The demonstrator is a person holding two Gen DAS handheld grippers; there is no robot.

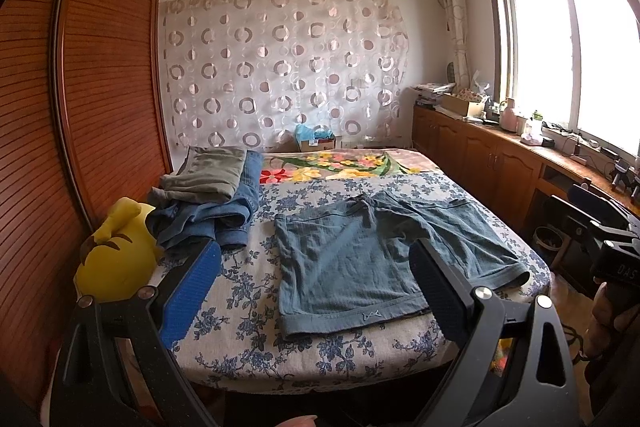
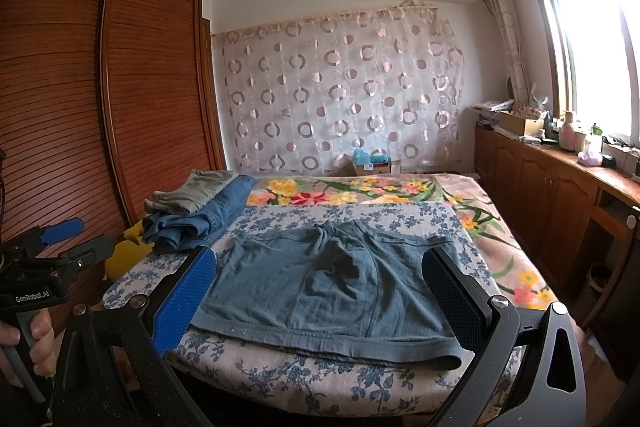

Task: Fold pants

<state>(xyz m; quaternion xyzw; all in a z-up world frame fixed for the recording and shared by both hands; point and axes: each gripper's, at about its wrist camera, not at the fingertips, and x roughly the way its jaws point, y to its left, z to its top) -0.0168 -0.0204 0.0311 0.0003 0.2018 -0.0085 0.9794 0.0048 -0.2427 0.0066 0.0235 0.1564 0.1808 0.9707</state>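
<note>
Starting at the bed's left edge, there's a yellow plush toy [image 1: 114,255], and just beyond it a pile of other clothes [image 1: 208,199], denim under grey-green, lying near the left side and well clear of the work. Now the left gripper [image 1: 316,291]: fingers spread wide apart, holding nothing, hovering short of the bed's near edge. Centre stage, the pants [image 1: 360,259], a short teal pair, lie spread flat on the blue-flowered sheet [image 1: 248,343] with the waistband along the near edge of the bed and the legs pointing toward the far end. They look unfolded, so my read is the first fold is yet to begin. On to the right gripper [image 2: 320,303]: jaws likewise apart and empty, framing the garment from the near side.

To do this well, I'd say each gripper should take one end of the same side, waistband corner and leg hem, pinching only the cloth of the pants and not the sheet beneath. Lift together, carry that side across at matching height, and lay edge on edge; uneven hands would likely leave a skewed fold or dragged wrinkles.
</note>
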